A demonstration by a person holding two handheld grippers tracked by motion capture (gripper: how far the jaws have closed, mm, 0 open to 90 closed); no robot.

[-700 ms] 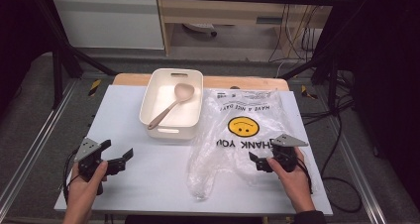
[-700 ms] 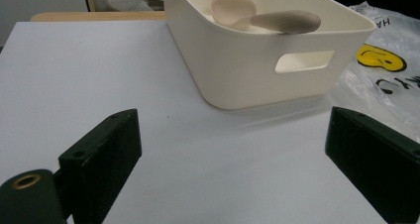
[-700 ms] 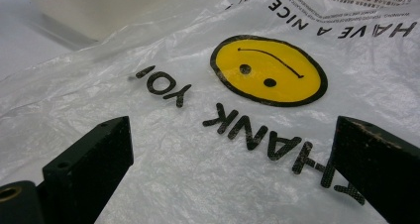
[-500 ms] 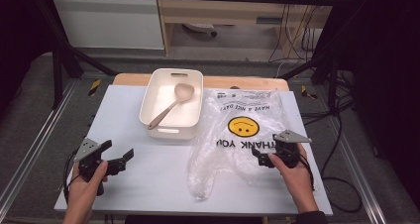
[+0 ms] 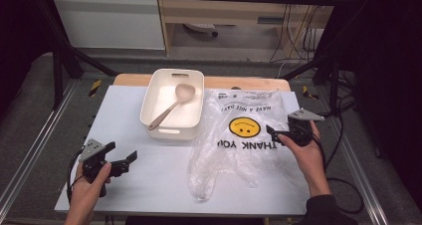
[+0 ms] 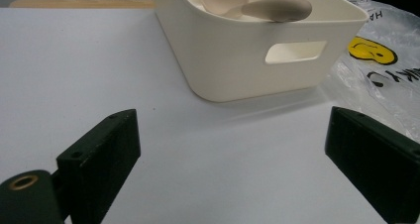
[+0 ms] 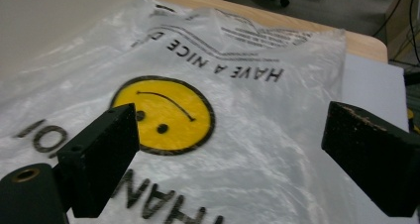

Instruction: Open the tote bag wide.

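Observation:
A clear plastic bag (image 5: 234,158) with a yellow smiley face (image 5: 245,127) and black lettering lies flat on the right half of the white table (image 5: 114,115). My right gripper (image 5: 272,134) hovers low over the bag's right edge, open, pointing left at the smiley face (image 7: 163,115); its jaws stand wide above the bag (image 7: 247,149) with nothing between them. My left gripper (image 5: 122,152) is open near the front left, above bare table. It points toward a white bin (image 6: 233,60) holding a beige spoon (image 6: 277,8).
The bin (image 5: 149,100) stands at the back centre, its right wall against the bag, the spoon (image 5: 174,103) leaning in it. Behind the white sheet runs a wooden table edge (image 5: 249,81). Metal rails flank both sides; cables hang at the right.
My right gripper has moved away from the person, farther along the bag's right edge. The left gripper has stayed in place.

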